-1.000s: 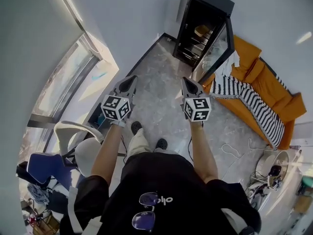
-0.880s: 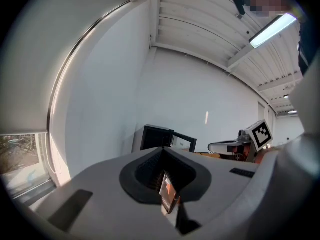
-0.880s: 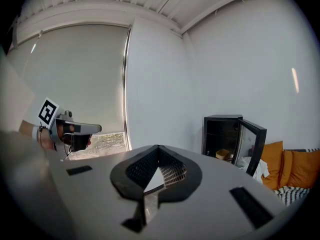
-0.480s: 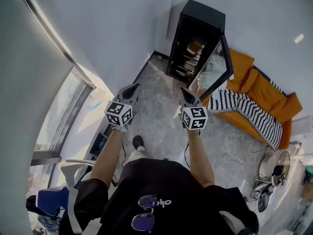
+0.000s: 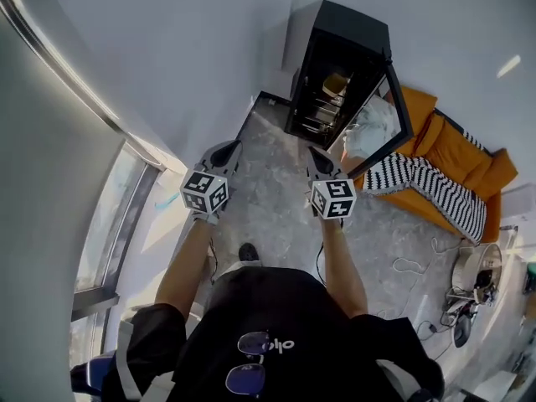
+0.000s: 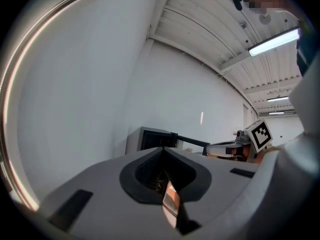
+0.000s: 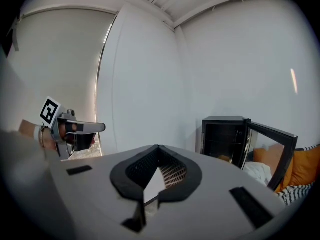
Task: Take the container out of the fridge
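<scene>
Now we hold the left tongs (image 5: 224,151) and right tongs (image 5: 316,155) closed, empty, short of the open fridge (image 5: 347,22).

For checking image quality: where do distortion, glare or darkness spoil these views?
Head view: fisheye bends straight lines; the fridge interior is dark, its glass door reflects. Left gripper view: the ceiling lamp glares, corners are black. Right gripper view: strong curving near the edges, the fridge looks small and dim.

Only partly readable print: white lettering (image 5: 283,342) on the person's black shirt (image 5: 276,304), roughly "olo", uncertain. Two white cubes (image 5: 205,193) (image 5: 332,199) carry black square marker patterns, no characters.
</scene>
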